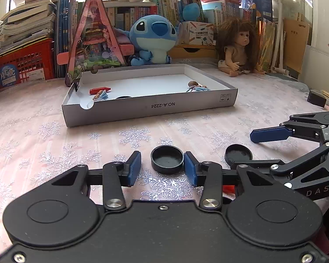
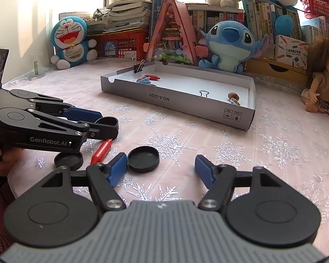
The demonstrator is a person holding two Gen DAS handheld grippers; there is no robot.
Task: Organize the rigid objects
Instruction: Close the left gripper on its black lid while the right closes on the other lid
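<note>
Left gripper (image 1: 162, 167): fingers partly apart around a black round cap (image 1: 167, 159); the right blue pad (image 1: 189, 167) touches the cap's rim, the left pad stands a little off it, so no firm grip shows.
Right gripper (image 2: 161, 167): fingers wide apart, holding nothing.
Black round cap: shallow, matte, hollow side up, flat on the table (image 1: 43, 135).
Second cap (image 2: 143, 159): same look, hollow side up, just beside the right gripper's left finger (image 2: 117, 168), inside the gap.
Third cap (image 2: 69, 160): lies under the left gripper's body in the right wrist view.
Red pen-like piece (image 2: 102, 150): on the cloth between the second and third caps.
Grey box (image 1: 151, 107): shallow, open, well beyond both grippers; holds a red piece (image 1: 99, 89), a blue clip (image 1: 102, 94), a binder clip (image 2: 204, 93) and small items in the far right corner (image 1: 197, 86); another binder clip (image 2: 138, 65) grips its back left rim.
</note>
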